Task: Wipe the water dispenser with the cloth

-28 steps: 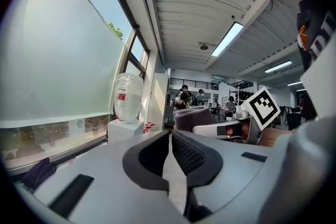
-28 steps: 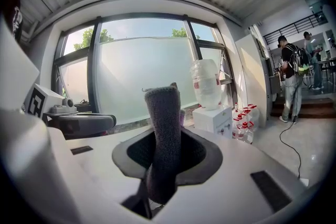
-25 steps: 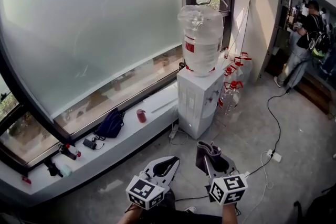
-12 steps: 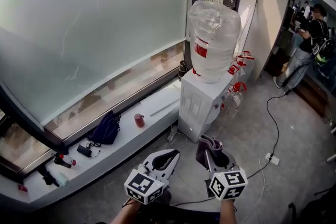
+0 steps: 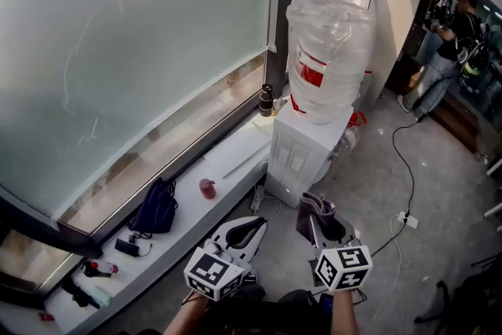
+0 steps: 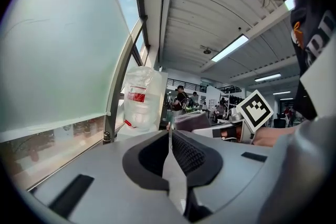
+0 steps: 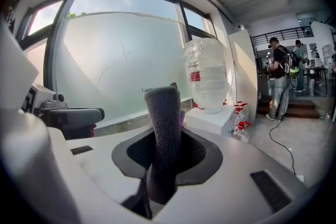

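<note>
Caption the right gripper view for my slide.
Right tongs shut on a grey cloth, water dispenser ahead by the window.

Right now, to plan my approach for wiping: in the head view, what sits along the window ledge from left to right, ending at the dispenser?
black charger → dark bag → red cup → water dispenser

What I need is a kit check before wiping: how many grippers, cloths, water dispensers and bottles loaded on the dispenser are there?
Grippers: 2 (left gripper, right gripper)
Cloth: 1, held by the right gripper
Water dispenser: 1
Bottle on the dispenser: 1
Total: 5
</note>
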Motion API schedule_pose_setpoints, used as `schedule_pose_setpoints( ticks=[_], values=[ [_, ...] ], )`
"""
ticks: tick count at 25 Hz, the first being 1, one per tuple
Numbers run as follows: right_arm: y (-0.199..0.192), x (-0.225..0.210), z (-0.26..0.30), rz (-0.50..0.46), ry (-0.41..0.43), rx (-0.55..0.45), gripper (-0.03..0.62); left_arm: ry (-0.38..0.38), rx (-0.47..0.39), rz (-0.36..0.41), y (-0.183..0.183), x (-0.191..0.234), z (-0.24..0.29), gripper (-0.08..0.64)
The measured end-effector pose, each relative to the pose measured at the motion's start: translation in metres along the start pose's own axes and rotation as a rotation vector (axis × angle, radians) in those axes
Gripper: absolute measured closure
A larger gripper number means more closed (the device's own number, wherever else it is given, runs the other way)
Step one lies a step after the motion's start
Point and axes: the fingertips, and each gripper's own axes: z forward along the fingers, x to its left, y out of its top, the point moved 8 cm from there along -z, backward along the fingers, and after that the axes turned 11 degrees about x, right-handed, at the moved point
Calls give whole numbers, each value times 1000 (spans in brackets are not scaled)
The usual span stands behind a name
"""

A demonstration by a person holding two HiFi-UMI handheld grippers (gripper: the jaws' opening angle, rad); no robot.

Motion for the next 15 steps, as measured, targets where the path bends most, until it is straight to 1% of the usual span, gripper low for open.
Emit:
schedule_pose_setpoints(
  ticks=[2,5,11,15],
  values=[
    [1,2,10,-15,-20,16,486,-7,7,4,-3,13,4,528],
    [1,-1,22,-31,-44,39,486,-24,19,-14,-6,22,13,528],
    [9,-27,61,-87,-66,90,486,-80,33,-26,-8,28,40,526],
    [19,-57,96,-151,-70,125,486,-63,39,-21,-7,38,61,526]
  ],
)
